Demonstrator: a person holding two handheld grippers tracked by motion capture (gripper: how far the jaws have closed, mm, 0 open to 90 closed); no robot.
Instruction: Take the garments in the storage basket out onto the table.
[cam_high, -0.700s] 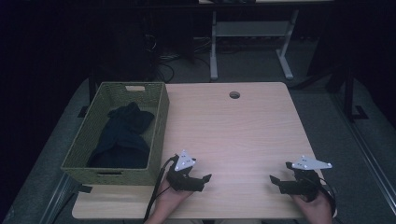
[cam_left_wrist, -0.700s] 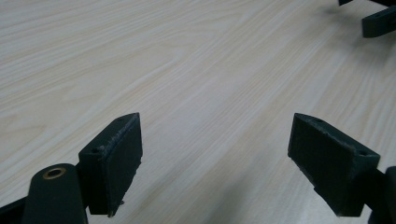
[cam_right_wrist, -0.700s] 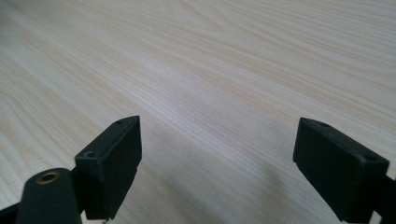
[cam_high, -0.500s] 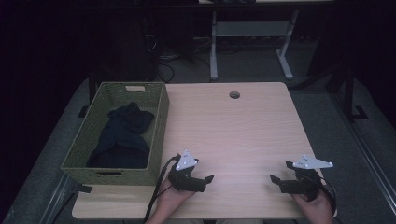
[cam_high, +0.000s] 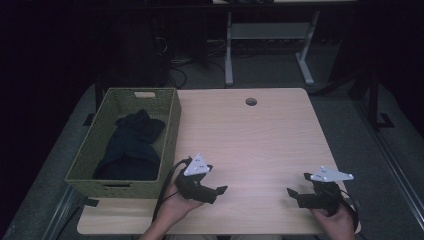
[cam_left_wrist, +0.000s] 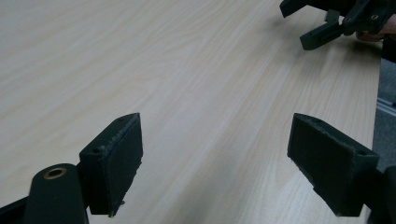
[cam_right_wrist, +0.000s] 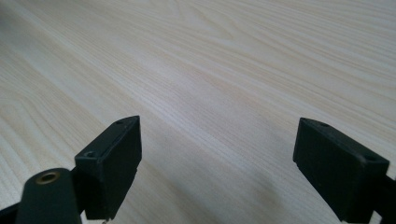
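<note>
My left gripper (cam_high: 219, 193) rests low over the front of a light wooden table (cam_high: 260, 145), just right of a green woven basket (cam_high: 172, 125). Its jaws stand wide apart with nothing between them, and the left gripper view has bare wood in the gap of the left gripper (cam_left_wrist: 215, 172). My right gripper (cam_high: 298, 185) sits near the table's front right corner, open and empty, with bare wood between its black pads (cam_right_wrist: 112, 163). The right gripper (cam_left_wrist: 334, 21) also appears far off in the left gripper view. A dark bundled cloth (cam_high: 132, 145) lies inside the basket.
A round cable hole (cam_high: 251, 101) is at the table's far edge. Behind the table stands a white desk frame (cam_high: 229, 55) with cables on a dark floor. The basket's wall is close to my left hand (cam_high: 172, 207).
</note>
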